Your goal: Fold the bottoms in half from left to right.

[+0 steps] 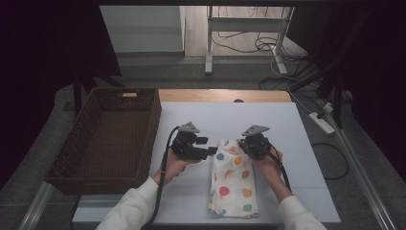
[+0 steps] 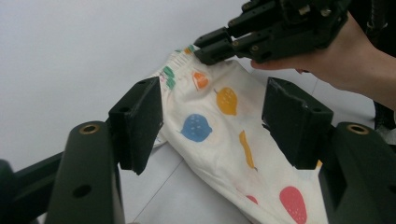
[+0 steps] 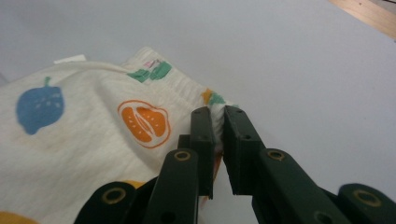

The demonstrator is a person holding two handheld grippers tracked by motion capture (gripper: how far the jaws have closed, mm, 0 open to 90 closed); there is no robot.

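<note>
Right gripper view, right claw (image 3: 218, 122) pinching fruit-print cloth (image 3: 84, 140), white tag (image 3: 70, 59) blank

The table (image 1: 287, 143) has a pale grey-white top with a strip of bare wood along its far edge. A folded cream cloth (image 1: 233, 184) printed with coloured fruit lies on it, near the front edge and a little right of the middle. A dark brown wicker basket (image 1: 86, 139) sits along the left side, overhanging the edge.
</note>
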